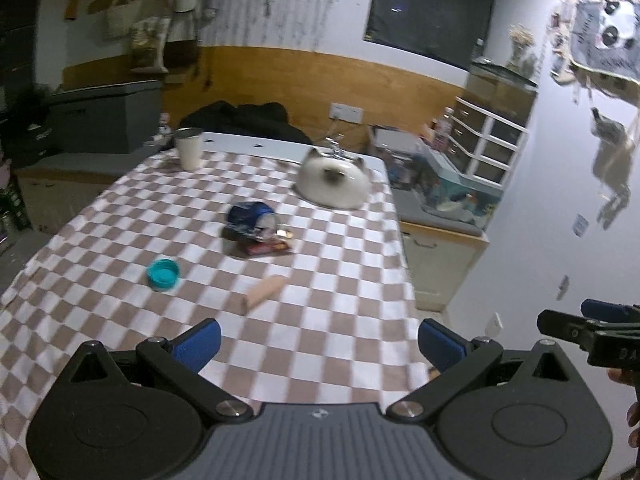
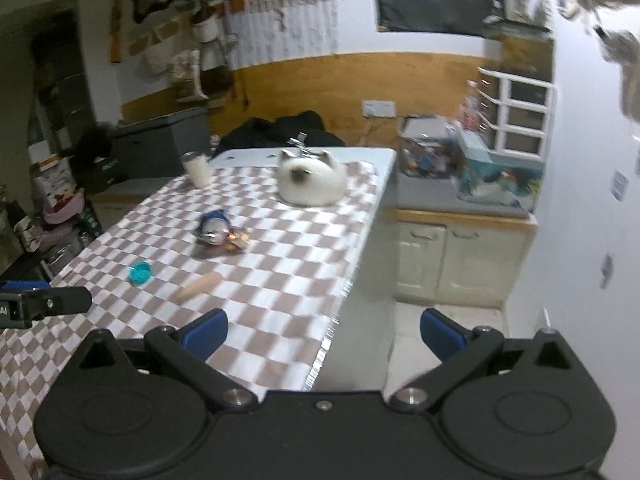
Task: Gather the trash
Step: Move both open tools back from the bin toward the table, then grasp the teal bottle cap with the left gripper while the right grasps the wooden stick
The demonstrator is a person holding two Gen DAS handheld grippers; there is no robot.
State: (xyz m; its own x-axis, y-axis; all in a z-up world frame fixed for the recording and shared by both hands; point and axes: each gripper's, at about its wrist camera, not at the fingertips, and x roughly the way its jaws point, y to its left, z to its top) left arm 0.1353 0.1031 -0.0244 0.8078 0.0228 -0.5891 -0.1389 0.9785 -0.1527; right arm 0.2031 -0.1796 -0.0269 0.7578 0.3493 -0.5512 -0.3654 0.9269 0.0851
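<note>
A long table under a brown-and-white checked cloth fills most of both views, its white far end bare beyond the cloth. Behind it the wall is white above and wood-panelled below, with a dark window high up, a white drawer unit and a low cream cabinet to the right, and a grey bin-like box to the left.

The left gripper hangs above the near end of the cloth, its blue-padded jaws spread wide with nothing between them. The right gripper is equally wide open and empty, poised over the table's right edge, one pad over the cloth and the other over the floor.

On the far right of the cloth sits a white cat-faced dome, and at the far left a pale tumbler stands upright. Mid-table lies the trash: a crumpled blue wrapper resting against a dark red packet, possibly with a bit of gold foil beside them, though blur hides the detail. Nearer, well apart from that heap, a tan cylinder lies on its side, and to its left a teal bottle cap lies open side up.
</note>
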